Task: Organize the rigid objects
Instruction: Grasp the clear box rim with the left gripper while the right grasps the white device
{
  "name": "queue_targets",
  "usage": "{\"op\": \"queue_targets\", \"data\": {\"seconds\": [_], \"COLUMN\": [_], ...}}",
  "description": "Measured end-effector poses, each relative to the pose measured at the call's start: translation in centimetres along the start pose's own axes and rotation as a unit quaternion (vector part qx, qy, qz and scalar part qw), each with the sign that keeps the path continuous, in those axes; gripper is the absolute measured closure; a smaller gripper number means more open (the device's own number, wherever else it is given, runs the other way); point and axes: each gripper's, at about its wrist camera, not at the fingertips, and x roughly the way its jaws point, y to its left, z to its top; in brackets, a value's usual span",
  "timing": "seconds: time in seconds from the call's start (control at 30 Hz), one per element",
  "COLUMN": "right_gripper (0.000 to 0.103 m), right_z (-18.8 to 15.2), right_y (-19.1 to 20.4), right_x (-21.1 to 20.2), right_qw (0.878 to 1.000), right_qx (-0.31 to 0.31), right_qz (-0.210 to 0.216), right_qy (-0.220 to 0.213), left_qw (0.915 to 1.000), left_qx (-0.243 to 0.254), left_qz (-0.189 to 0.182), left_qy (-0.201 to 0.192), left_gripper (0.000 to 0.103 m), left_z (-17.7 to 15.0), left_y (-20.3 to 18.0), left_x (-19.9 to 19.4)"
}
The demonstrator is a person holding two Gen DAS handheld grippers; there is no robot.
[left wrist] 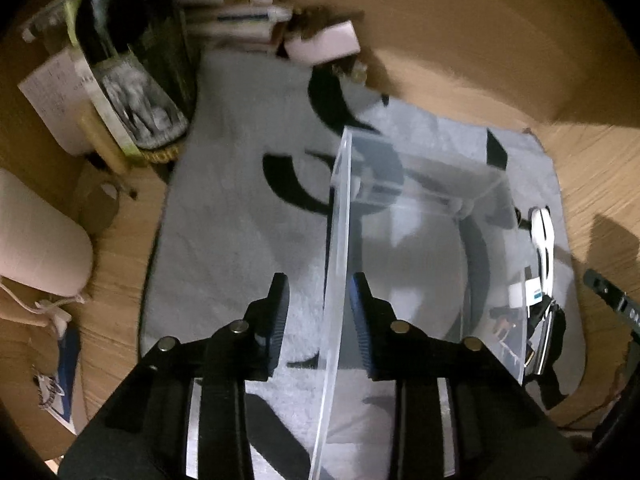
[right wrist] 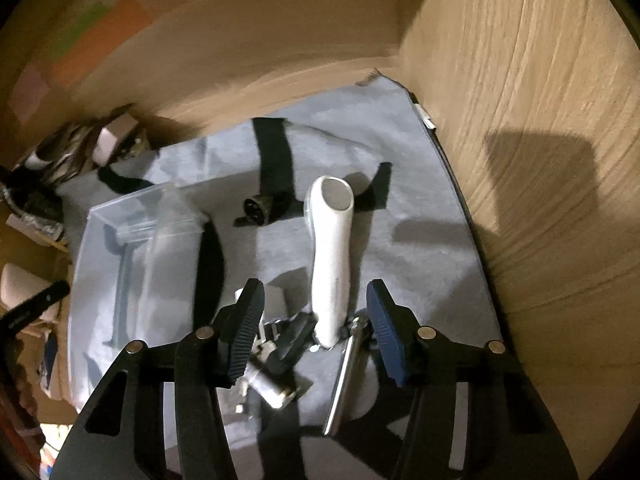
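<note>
A: Largest first. Wood floor (right wrist: 540, 80), cardboard (left wrist: 460, 20) along the far side. On the floor, a grey cloth (left wrist: 240, 220) with black curved markings.

B: On the cloth?

A: A clear plastic box (left wrist: 420, 240), open top, upright. Left gripper (left wrist: 320, 308) sits astride its near wall: one blue pad outside, one inside. Inner pad looks to be right against the wall; outer pad shows a gap. Jaws are narrow but not clamped on both sides, as far as the left wrist view gives.

B: Right side?

A: Right gripper (right wrist: 316, 316) points down over a cluster of small items just beside the box. Jaws open, roughly half spread. Between them, the lower end of a white handle (right wrist: 332, 256), curved, its oval end toward the far side. Pads not touching it.

B: Smaller things?

A: A shiny metal bar (right wrist: 344, 384) by the right pad. A short metal cylinder (right wrist: 272, 388) below the left pad. A black round plug (right wrist: 260, 208) farther off, apart from the cluster. Left wrist view: clutter at far left, blurred.
</note>
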Motion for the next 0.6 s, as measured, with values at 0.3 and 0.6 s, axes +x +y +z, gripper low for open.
{"op": "queue_targets", "data": {"seconds": [0.3,0.6], "right_gripper": [0.059,0.065], "right_z": [2.0,2.9], "right_y": [-1.3,-0.8], "right_x": [4.8,9.3], "right_qw": [0.999,0.996], "right_qx": [0.016,0.013], "right_qz": [-0.009,-0.009], "right_qy": [0.039,0.083], "left_qw": [0.9980,0.9977], "left_qx": [-0.010,-0.028], "left_qz": [-0.020,-0.012], "left_qy": [0.059,0.061], "left_gripper": [0.086,0.094], "left_z": [-0.4,-0.5], "left_y": [-0.5,-0.5], "left_x": [3.1,3.7]}}
